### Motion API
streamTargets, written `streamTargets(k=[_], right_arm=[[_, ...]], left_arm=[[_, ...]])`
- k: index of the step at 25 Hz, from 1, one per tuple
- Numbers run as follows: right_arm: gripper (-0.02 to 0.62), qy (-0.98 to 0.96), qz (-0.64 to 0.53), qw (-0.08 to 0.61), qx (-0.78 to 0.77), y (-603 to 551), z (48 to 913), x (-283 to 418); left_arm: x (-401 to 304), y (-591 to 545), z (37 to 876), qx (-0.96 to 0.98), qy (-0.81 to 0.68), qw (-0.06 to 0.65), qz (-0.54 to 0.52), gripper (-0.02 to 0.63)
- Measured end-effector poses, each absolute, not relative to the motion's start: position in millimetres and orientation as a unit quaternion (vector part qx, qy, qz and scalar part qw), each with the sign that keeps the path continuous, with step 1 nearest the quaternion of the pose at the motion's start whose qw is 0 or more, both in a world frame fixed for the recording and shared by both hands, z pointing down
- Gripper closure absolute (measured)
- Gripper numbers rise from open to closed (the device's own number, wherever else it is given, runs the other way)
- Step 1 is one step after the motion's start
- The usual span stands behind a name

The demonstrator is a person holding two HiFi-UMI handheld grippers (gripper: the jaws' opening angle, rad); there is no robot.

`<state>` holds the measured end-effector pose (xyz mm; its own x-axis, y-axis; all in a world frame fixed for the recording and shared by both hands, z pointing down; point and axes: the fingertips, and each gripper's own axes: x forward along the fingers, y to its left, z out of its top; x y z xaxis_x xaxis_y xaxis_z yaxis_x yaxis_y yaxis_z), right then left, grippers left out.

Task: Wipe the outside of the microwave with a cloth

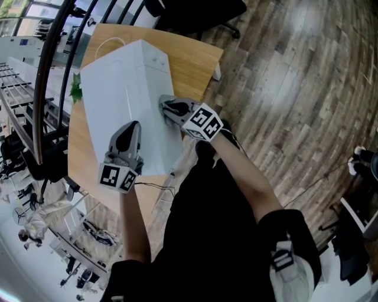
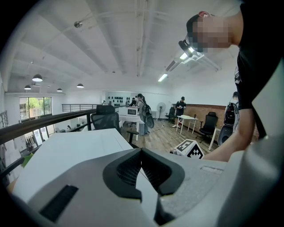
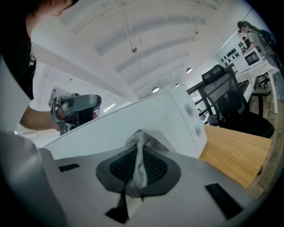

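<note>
A white microwave stands on a wooden table. My right gripper is at its right side wall, shut on a grey mesh cloth. The cloth bunches against the microwave's wall just past the jaws. My left gripper lies on the microwave's top near the front edge, jaws shut with nothing between them. The left gripper shows over the top edge in the right gripper view. The right gripper's marker cube shows in the left gripper view.
A black curved railing runs along the table's left side, with a green leaf beside the microwave. A dark office chair stands beyond the table. A thin cable hangs at the table's near edge. Wooden floor lies to the right.
</note>
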<state>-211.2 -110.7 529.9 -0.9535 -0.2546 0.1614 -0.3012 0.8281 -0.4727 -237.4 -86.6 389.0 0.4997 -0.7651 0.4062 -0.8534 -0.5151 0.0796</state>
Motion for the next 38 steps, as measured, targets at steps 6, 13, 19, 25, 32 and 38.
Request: streamTargets(k=[6, 13, 19, 25, 32, 38], right_arm=[[0.571, -0.955, 0.249, 0.048, 0.152, -98.1, 531.8, -210.6], [0.571, -0.953, 0.248, 0.049, 0.167, -81.2, 533.9, -208.5], [0.571, -0.951, 0.247, 0.045, 0.183, -69.7, 532.8, -207.7], [0.571, -0.949, 0.245, 0.051, 0.192, -47.2, 535.2, -205.2], [0.571, -0.946, 0.245, 0.048, 0.206, -22.7, 536.8, -203.1], [0.571, -0.943, 0.249, 0.040, 0.217, -3.3, 537.2, -200.6]], left_arm=[[-236.2, -86.4, 391.6, 0.860, -0.464, 0.135, 0.166, 0.604], [-234.0, -84.7, 391.4, 0.867, -0.452, 0.135, 0.163, 0.604], [-231.9, -84.8, 394.1, 0.870, -0.442, 0.131, 0.177, 0.604], [-232.0, -78.9, 393.5, 0.874, -0.437, 0.132, 0.167, 0.604], [-231.2, -75.1, 393.6, 0.882, -0.423, 0.129, 0.163, 0.604], [-229.8, -73.8, 393.0, 0.884, -0.417, 0.128, 0.166, 0.604]])
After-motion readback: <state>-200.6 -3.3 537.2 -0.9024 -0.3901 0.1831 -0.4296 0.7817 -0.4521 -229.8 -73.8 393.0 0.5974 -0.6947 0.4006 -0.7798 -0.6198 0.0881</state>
